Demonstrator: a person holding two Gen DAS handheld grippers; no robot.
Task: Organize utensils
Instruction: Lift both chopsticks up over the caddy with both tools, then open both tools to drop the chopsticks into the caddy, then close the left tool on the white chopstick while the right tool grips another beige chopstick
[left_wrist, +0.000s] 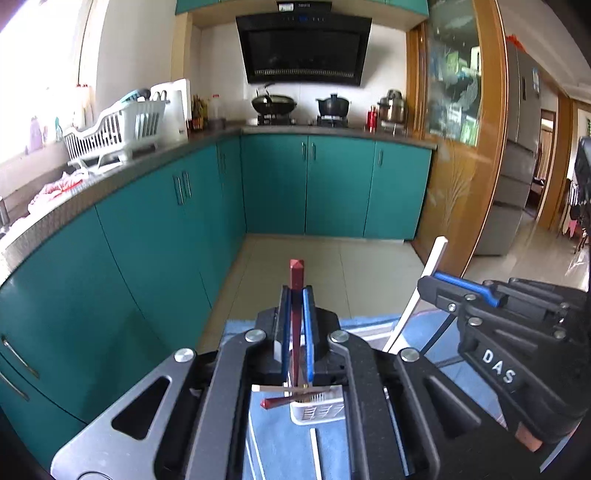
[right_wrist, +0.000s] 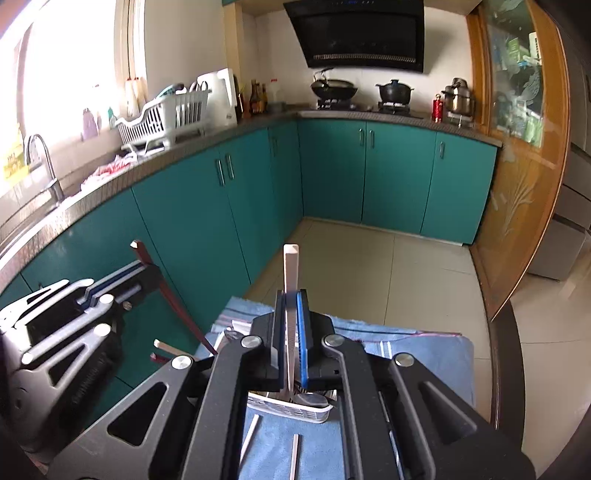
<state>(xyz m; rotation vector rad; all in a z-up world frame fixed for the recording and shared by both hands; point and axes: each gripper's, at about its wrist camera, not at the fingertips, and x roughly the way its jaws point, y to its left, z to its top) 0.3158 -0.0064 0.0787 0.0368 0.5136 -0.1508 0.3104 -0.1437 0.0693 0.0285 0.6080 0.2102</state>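
Both pinching upright for dropping in: left gripper (left_wrist: 296, 291) clamping red chopstick (left_wrist: 296, 275), right gripper (right_wrist: 290, 295) clamping white chopstick (right_wrist: 290, 269), hovering over white basket (right_wrist: 291, 409).

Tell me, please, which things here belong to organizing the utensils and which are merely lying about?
Job:
- dark red chopstick in left gripper
- white chopstick in right gripper
- white slotted plastic basket
- loose white chopsticks

Lying about:
- white dish rack
- black wok
- black pot

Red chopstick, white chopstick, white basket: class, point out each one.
Red chopstick (left_wrist: 296, 273): left wrist view, upper shaft above the fingers.
White chopstick (right_wrist: 290, 266): right wrist view, upper shaft.
White basket (right_wrist: 291, 409): right wrist view, front wall.
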